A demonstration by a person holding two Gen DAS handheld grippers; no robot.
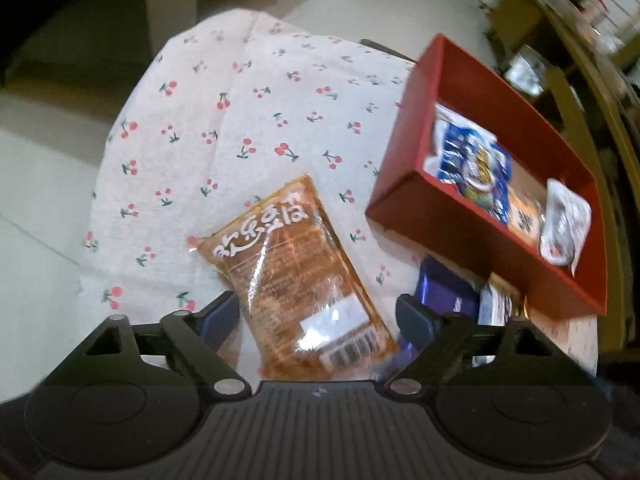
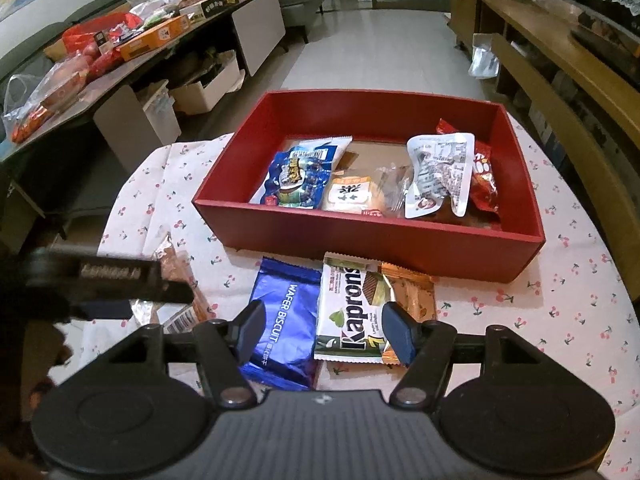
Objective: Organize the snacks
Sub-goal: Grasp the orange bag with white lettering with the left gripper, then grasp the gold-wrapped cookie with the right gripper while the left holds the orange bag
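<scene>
A red box (image 2: 360, 236) on a cherry-print cloth holds several snack packs; it also shows in the left wrist view (image 1: 472, 224). My left gripper (image 1: 316, 316) is open around an orange-brown snack pack (image 1: 296, 272) lying on the cloth, fingers on either side, apart from it. My right gripper (image 2: 324, 332) is open above a blue wafer biscuit pack (image 2: 286, 324) and a white-green Kaprons wafer (image 2: 352, 312), with an orange pack (image 2: 412, 296) beside them. The left gripper (image 2: 108, 284) shows at the left of the right wrist view.
The cherry-print cloth (image 1: 224, 120) covers a round table. A low bench (image 2: 132, 52) cluttered with packages stands at the left. Wooden shelving (image 2: 568, 80) runs along the right. Tiled floor lies beyond the table.
</scene>
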